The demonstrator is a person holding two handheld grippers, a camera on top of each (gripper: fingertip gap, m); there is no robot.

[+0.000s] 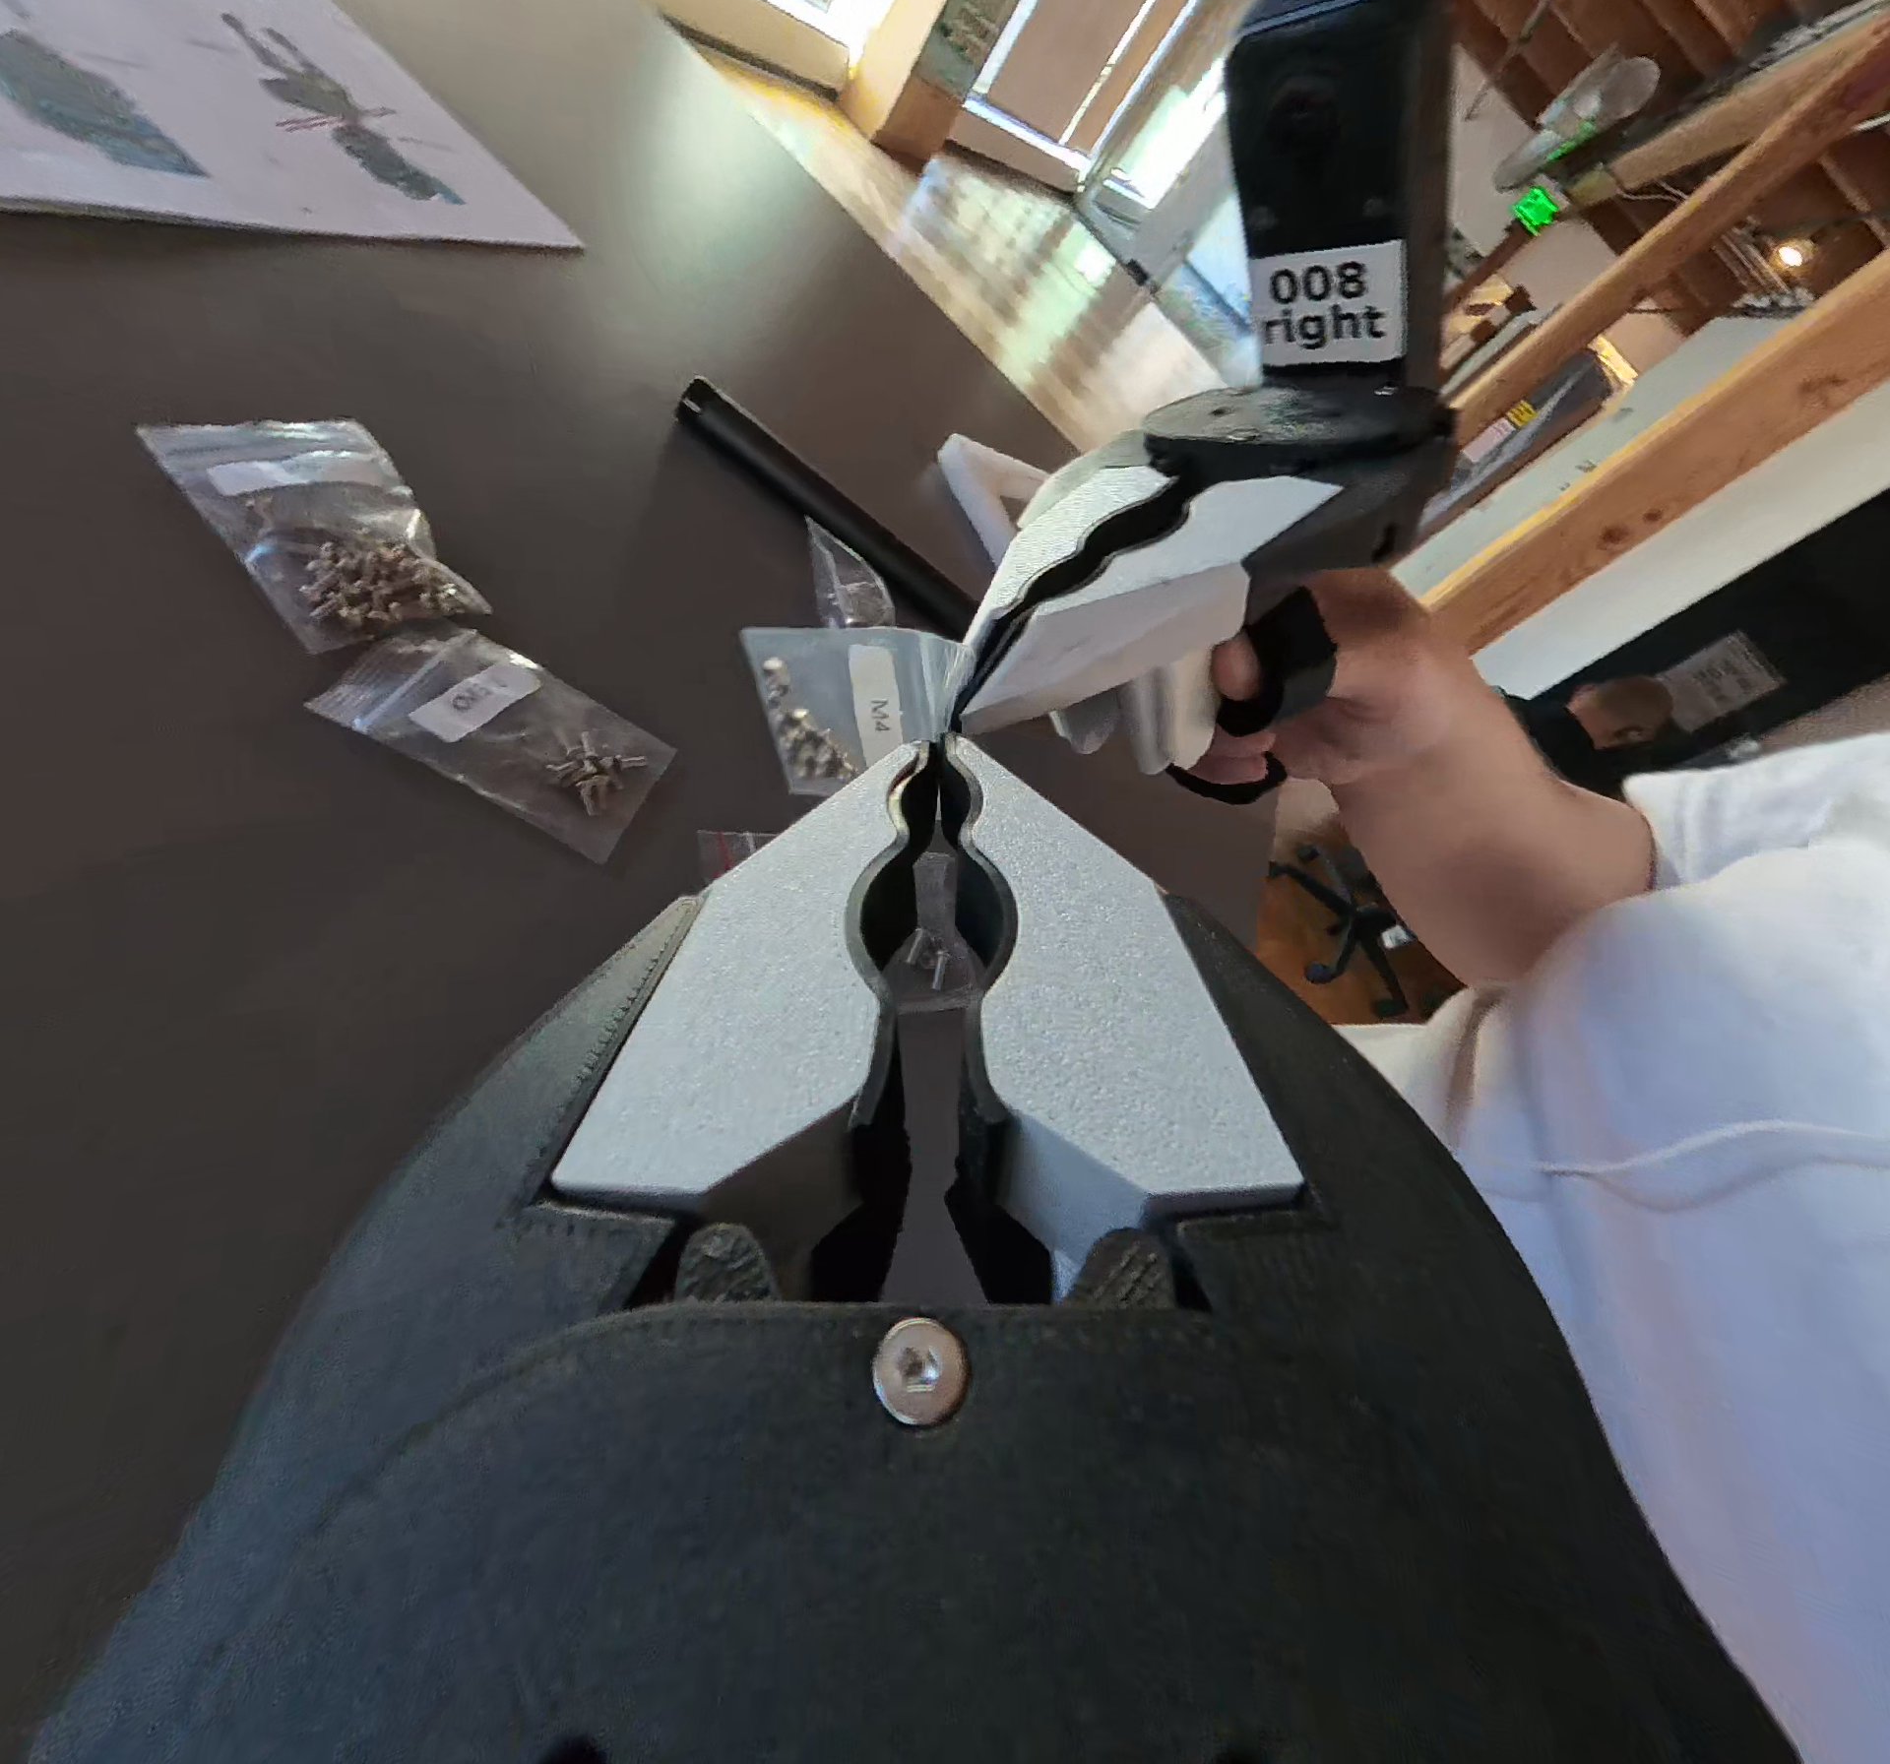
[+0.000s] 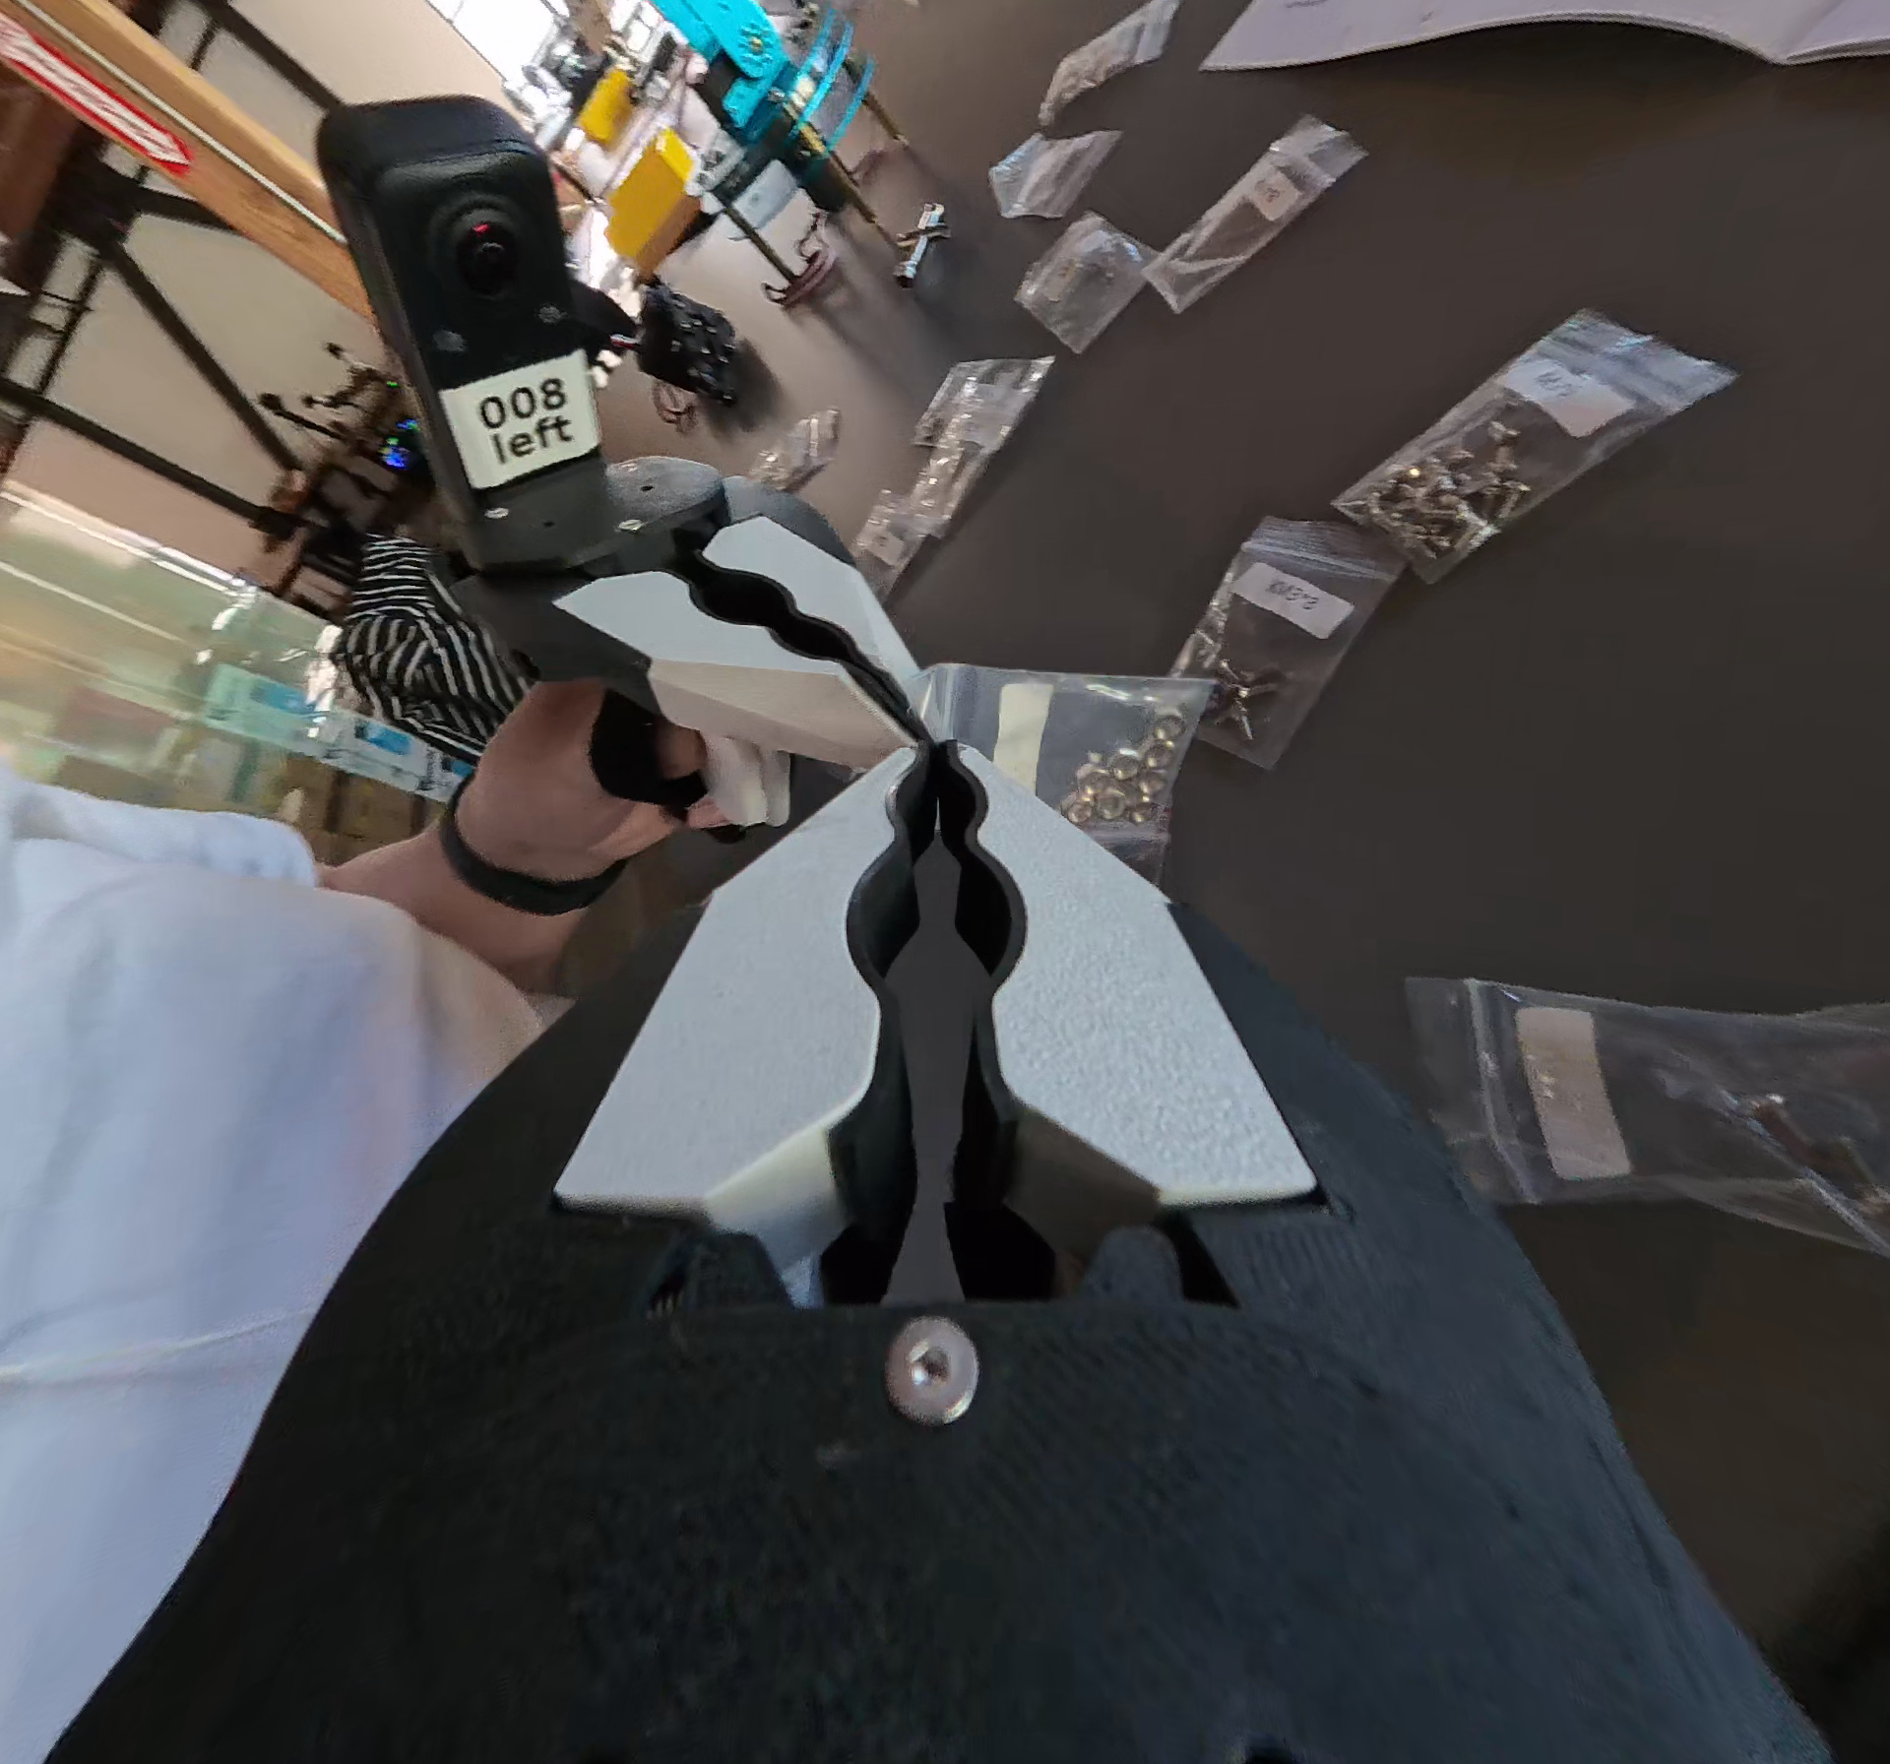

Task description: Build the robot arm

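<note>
Left tool [image 1: 939, 746] first: its two grey fingers are pressed together at the tips, pinching the edge of a small clear bag of nuts [image 1: 818, 708]. Right tool [image 2: 933, 748] is doing the same, fingers together, nipping that same clear bag of nuts [image 2: 1084, 754] right at its top edge. In the left wrist view the right tool [image 1: 966, 708] comes in from the right, and the two sets of tips sit just beside each other on the plastic, nearly touching.

The bag is lifted clear of the dark desk [image 1: 307, 897], held only by those two pinches. Its long axis runs away from the tips, out over the desk, with the pinched end toward the person and the nuts gathered toward the far end; a white label strip crosses it near the held edge.

Moving outward in the left wrist view: two more screw bags [image 1: 378, 569] lie flat on the desk to the left, well apart from the held one, and a black tube [image 1: 818, 498] lies slantwise behind it. A printed sheet [image 1: 256, 79] sits at the far left corner.

In the right wrist view, another clear bag [image 2: 1657, 1101] lies close on the right, a labelled screw bag [image 2: 1289, 621] lies just beyond the held one, and many more bags are strewn across the desk [image 2: 1534, 846] farther out.
</note>
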